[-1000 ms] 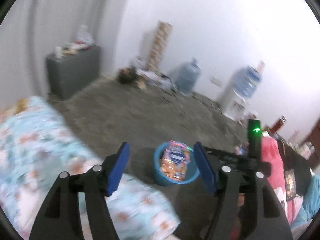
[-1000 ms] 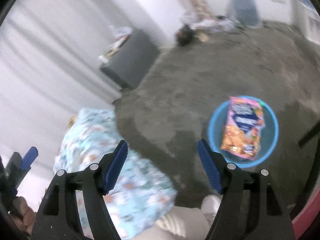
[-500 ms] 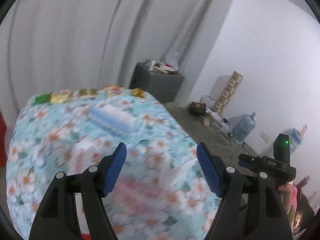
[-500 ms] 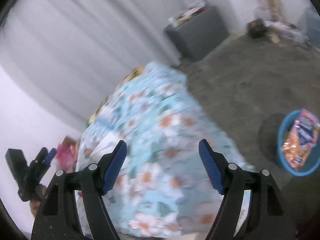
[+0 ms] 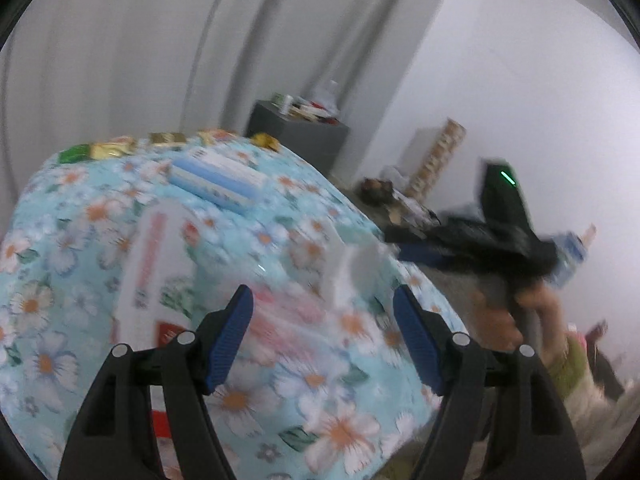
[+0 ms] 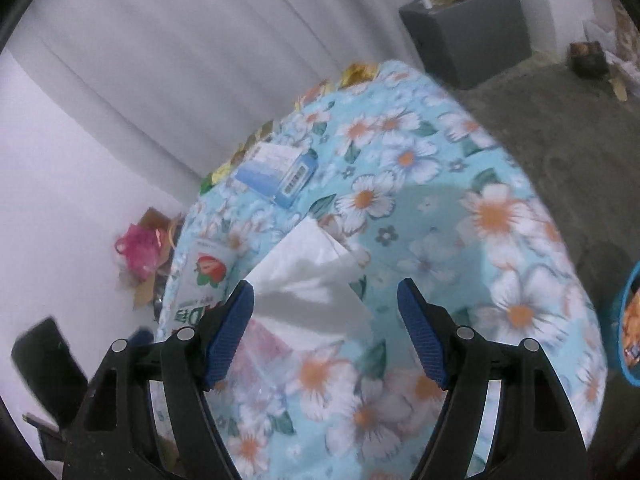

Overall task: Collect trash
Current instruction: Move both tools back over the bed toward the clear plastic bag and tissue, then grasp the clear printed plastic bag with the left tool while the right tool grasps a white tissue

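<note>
Peeking in at the frame's edge, a blue bin [image 6: 624, 320] holds an orange snack bag [image 6: 633, 322]; both jaws released.

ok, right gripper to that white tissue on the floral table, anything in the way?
Nothing visible. The right gripper is open and empty, with the white tissue lying straight ahead on the floral tablecloth. The blue box lies farther back.

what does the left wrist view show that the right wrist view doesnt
Only the left wrist view shows the right gripper and the hand that holds it. Only the right wrist view shows the blue bin's rim on the floor and the pink bag by the wall. Both show the flowered cloth, the blue box, the white tissue, the strawberry pack and the grey cabinet.
</note>
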Demonstrator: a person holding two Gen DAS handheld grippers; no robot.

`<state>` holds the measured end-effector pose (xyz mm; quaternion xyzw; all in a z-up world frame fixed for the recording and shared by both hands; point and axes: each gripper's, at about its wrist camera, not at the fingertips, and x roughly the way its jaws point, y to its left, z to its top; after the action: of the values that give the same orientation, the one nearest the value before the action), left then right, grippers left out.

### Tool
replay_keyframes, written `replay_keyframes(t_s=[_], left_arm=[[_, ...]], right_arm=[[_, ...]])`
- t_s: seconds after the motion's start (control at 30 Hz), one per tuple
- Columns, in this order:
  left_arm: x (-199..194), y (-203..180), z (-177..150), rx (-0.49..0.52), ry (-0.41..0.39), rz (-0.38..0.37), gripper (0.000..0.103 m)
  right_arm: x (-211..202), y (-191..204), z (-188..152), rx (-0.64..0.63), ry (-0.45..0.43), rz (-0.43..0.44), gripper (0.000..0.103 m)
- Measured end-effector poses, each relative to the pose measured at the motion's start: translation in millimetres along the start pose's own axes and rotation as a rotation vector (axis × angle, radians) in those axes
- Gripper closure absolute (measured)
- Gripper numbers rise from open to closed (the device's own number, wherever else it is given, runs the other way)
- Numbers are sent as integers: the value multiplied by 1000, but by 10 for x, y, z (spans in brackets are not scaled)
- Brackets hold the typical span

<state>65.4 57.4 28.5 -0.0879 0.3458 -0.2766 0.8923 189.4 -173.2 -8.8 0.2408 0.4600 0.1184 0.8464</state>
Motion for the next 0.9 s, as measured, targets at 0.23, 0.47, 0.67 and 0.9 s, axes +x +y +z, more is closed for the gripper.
replay_keyframes(t_s=[0.23, 0.47, 0.67, 0.9], left_arm=[[204, -180, -295, 62, 55, -8, 33], [402, -241, -397, 177, 76, 93, 33], [531, -203, -455, 187, 109, 109, 33], [636, -147, -448, 181, 133, 151, 33]], right_arm=[[579, 82, 51, 6, 107, -10, 35], [798, 251, 1, -78, 133, -96, 65], [825, 259, -23, -116, 135, -134, 96], [638, 63, -46, -61, 74, -162, 99]])
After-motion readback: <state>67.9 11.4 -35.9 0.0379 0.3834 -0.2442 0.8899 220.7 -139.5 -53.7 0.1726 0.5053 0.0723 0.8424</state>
